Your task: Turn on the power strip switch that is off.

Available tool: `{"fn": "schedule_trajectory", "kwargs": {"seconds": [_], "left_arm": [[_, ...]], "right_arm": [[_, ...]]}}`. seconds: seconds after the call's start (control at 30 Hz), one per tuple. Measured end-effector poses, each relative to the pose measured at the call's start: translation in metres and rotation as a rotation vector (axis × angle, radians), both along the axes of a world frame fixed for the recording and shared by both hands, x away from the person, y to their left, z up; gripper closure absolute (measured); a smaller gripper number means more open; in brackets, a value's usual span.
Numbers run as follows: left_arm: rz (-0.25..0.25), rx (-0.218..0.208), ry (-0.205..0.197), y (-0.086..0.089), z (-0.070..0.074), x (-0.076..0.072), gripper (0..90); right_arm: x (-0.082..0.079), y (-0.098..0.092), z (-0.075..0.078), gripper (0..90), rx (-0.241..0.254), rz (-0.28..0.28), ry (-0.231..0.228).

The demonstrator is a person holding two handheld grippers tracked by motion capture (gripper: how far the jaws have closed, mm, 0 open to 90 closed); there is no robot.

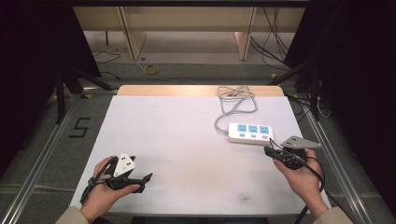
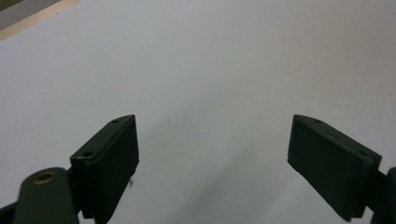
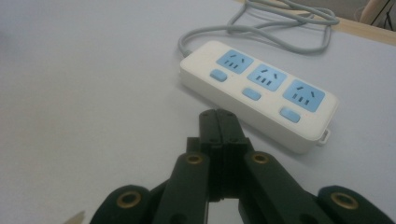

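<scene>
A white power strip (image 1: 251, 133) with three blue sockets and blue switches lies at the right of the white table top, its grey cable (image 1: 235, 99) coiled toward the far edge. In the right gripper view the strip (image 3: 259, 91) sits just beyond my right gripper (image 3: 217, 115), whose jaws are pressed together with nothing between them. From above, the right gripper (image 1: 268, 151) points left, close to the strip's near right end. My left gripper (image 1: 148, 178) rests low at the table's near left, jaws spread wide over bare surface (image 2: 212, 140), holding nothing.
The white table top (image 1: 187, 140) has a wooden far edge (image 1: 163, 90). Metal rails (image 1: 42, 154) run along both sides. Cables lie on the floor beyond the table, and a "5" mark (image 1: 80, 127) sits on the floor at left.
</scene>
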State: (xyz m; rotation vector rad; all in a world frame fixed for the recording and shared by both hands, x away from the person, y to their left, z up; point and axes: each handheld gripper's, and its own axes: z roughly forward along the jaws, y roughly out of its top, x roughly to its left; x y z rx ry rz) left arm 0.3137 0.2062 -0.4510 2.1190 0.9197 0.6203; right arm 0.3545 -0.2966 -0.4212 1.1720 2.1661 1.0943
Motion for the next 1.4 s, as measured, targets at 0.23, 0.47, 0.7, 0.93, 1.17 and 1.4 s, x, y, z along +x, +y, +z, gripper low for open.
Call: {"fn": "schedule_trajectory", "kwargs": {"seconds": [0.23,0.47,0.7,0.93,1.17,1.4], "left_arm": [[-0.002,-0.002,0.002,-0.001,0.0,0.0,16.0],[-0.005,-0.005,0.004,-0.001,-0.001,0.0,16.0],[0.0,-0.008,0.005,-0.001,0.0,0.0,16.0],[-0.001,-0.008,0.007,-0.002,0.0,0.0,16.0],[-0.004,-0.013,0.01,-0.003,0.0,0.0,16.1],[-0.01,-0.007,0.006,-0.004,0.0,-0.001,16.2]], "right_arm": [[0.007,0.003,0.001,90.0,-0.003,-0.003,0.011],[0.015,0.004,0.002,90.0,-0.006,-0.014,0.011],[0.022,0.004,0.002,90.0,-0.011,-0.023,0.015],[0.029,0.005,0.002,90.0,-0.014,-0.023,0.024],[0.037,0.008,0.002,90.0,-0.014,-0.028,0.032],[0.04,0.012,0.0,90.0,-0.032,-0.017,0.046]]}}
